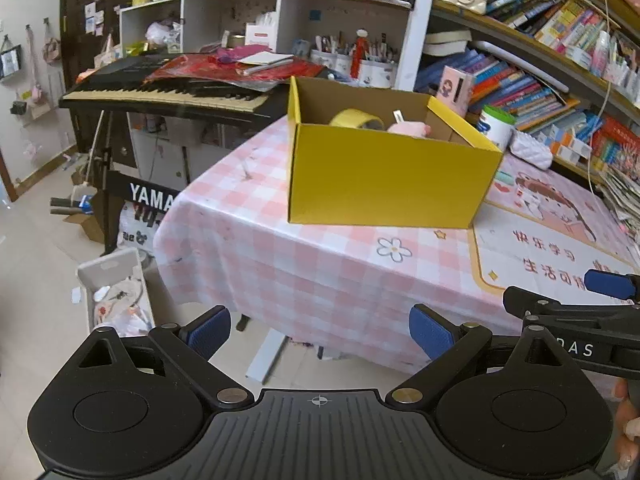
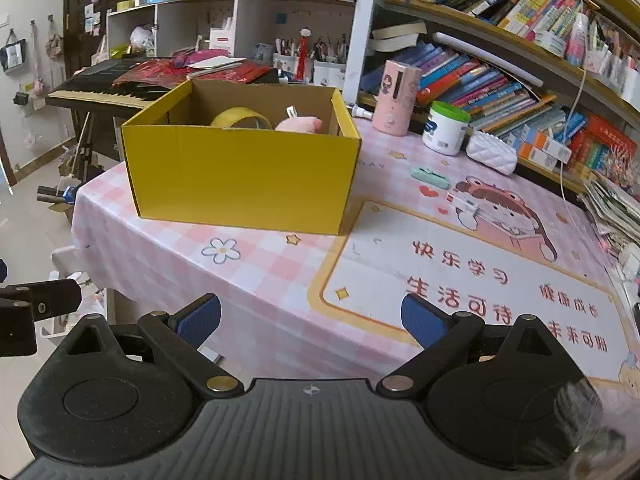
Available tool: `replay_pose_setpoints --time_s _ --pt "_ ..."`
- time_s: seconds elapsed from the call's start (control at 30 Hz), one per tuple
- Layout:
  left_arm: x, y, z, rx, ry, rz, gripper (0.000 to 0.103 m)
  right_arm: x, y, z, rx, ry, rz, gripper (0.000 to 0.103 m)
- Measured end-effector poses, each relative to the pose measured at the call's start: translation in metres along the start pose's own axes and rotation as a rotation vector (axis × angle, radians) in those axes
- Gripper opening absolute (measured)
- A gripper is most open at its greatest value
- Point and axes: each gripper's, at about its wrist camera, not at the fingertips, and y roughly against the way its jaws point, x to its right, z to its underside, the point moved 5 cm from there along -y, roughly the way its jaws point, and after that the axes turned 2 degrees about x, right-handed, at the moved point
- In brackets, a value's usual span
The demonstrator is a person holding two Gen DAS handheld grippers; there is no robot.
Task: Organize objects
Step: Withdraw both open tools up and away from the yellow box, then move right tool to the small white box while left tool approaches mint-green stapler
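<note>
Pink tablecloth (image 2: pixel 256 276), yellow box (image 2: pixel 244 176) lengthwise across.

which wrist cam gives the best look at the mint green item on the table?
Right wrist. The mint green item lies in full view on the tablecloth, right of the yellow box. In the left wrist view only its end shows past the box's corner.
</note>
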Motion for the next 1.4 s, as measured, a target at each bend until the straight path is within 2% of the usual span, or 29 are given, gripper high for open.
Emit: replay_pose_setpoints --time_s 0.33,1.0,1.4 --pt "0.022 -0.005 0.003 -0.027 -0.054 0.071 0.098 0.018 0.011 0.016 -0.021 -0.043 0.06 0.098" --pt "0.105 -0.03 -0.01 -0.048 -0.192 0.26 0.098 0.096 0.033 0.035 -0.048 -0.188 0.277 0.098" --pt "0.138 -0.039 -0.016 -0.048 -0.234 0.3 0.098 0.131 0.033 0.037 -0.052 -0.227 0.326 0.098"
